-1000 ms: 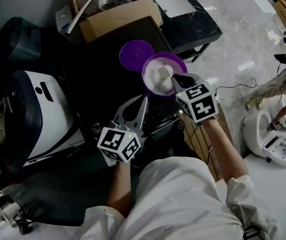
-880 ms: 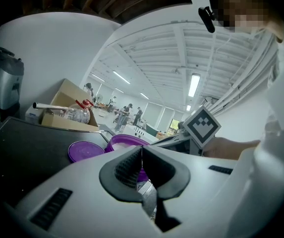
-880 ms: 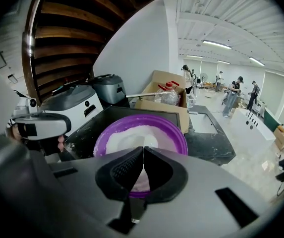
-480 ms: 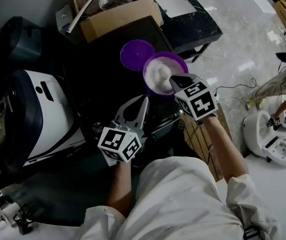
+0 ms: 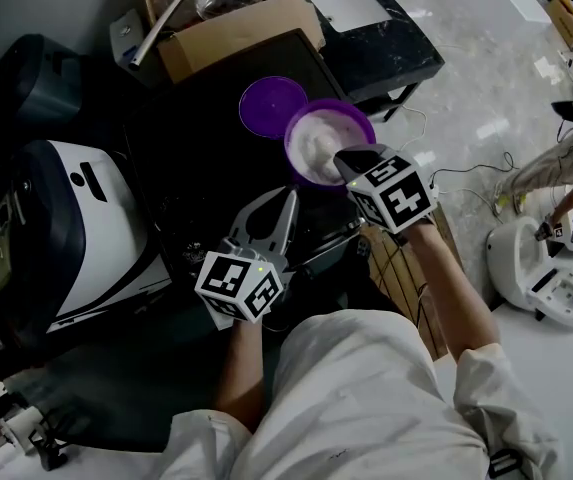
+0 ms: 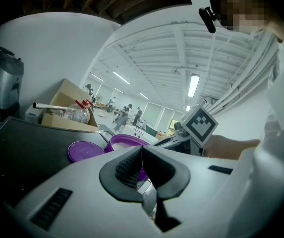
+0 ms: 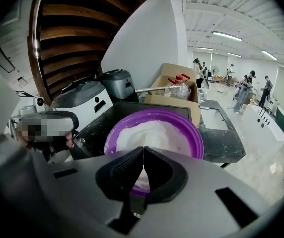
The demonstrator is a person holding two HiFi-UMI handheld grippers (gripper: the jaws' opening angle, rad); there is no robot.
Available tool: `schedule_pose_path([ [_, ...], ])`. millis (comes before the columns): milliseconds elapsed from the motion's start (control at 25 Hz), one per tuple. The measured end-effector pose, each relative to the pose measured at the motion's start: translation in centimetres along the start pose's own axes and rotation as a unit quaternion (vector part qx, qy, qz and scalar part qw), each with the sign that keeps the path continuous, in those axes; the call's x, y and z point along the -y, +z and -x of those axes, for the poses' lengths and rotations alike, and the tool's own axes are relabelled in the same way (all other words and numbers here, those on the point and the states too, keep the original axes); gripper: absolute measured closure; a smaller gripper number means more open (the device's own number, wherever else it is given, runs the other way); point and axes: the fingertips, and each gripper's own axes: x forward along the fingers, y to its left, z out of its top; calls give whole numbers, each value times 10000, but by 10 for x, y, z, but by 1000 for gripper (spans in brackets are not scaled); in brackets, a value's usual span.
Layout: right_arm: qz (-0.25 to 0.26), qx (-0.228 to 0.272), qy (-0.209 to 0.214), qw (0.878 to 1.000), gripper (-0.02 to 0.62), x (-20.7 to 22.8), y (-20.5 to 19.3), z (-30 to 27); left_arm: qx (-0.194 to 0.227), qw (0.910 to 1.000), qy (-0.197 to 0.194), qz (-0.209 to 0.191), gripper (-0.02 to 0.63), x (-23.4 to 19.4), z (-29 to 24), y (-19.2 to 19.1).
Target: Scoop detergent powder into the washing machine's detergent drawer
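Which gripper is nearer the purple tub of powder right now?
Right. The right gripper is at the tub's near rim. The left gripper is farther back, closer to the person, and apart from the tub.

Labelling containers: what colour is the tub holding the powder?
Purple tub, clearest in right gripper view.

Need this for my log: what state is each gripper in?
Left gripper: tongs closed, nothing between them.
Right gripper: tongs closed at the powder bowl, nothing visibly held.
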Motion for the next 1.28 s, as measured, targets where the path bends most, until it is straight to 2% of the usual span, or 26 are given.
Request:
schedule_pose_path([
  [600,-231,-144,573,9980,584,-17,-4,3,0,10000,-10,-23,588,2,5,0],
  [1040,-380,27,834,9958,582,-34,-2,13,13,10000,-3,-53,588,2,8,0],
  [1280,-975,178,1086,9891,578,-37,-3,16,29,10000,-17,-60,586,2,10,1],
])
